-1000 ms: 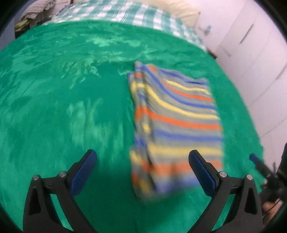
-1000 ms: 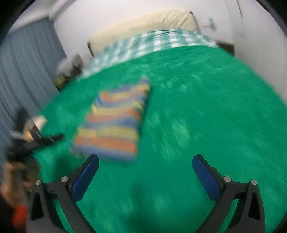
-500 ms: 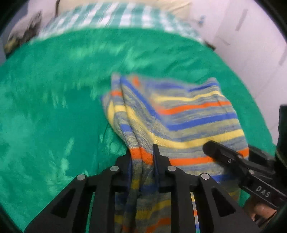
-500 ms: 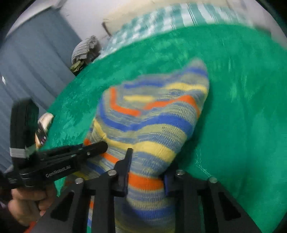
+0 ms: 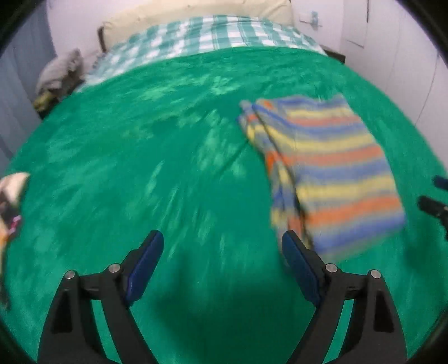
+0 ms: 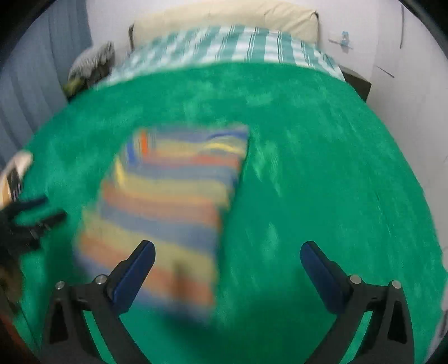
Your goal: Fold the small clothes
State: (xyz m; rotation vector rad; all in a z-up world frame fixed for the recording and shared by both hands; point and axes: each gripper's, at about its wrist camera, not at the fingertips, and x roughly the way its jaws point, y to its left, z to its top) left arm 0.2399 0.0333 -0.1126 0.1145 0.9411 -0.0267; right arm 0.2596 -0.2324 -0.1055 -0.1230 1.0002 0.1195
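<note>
Here, both grippers hang above a bed covered by a green blanket (image 5: 168, 173), neither touching anything. The left gripper (image 5: 221, 260) has its fingers (image 5: 145, 260) spread wide and released, nothing between the blue pads. The right gripper (image 6: 226, 268) is the same: fingers (image 6: 322, 274) parted, grasping nothing.

The striped garment (image 5: 330, 173) (bands of blue, yellow, orange and grey, edges smeared by motion blur) lies folded flat on the blanket as a rough rectangle. In the left wrist view it sits to the right of centre, its near corner just beyond the right-hand finger; a second layer of folded fabric shows along its left edge. In the right wrist view the striped garment (image 6: 173, 201) sits left of centre, its near end passing behind the left-hand finger.

At the far end of the bed a green-and-white checked sheet (image 5: 212, 33) meets a cream headboard (image 5: 196, 14). A heap of grey clothes (image 5: 58, 75) sits at the far left beside the bed. The tips of the other gripper intrude at the right edge of the left wrist view, and likewise at the left edge of the right wrist view. Pale walls lie on the right.
</note>
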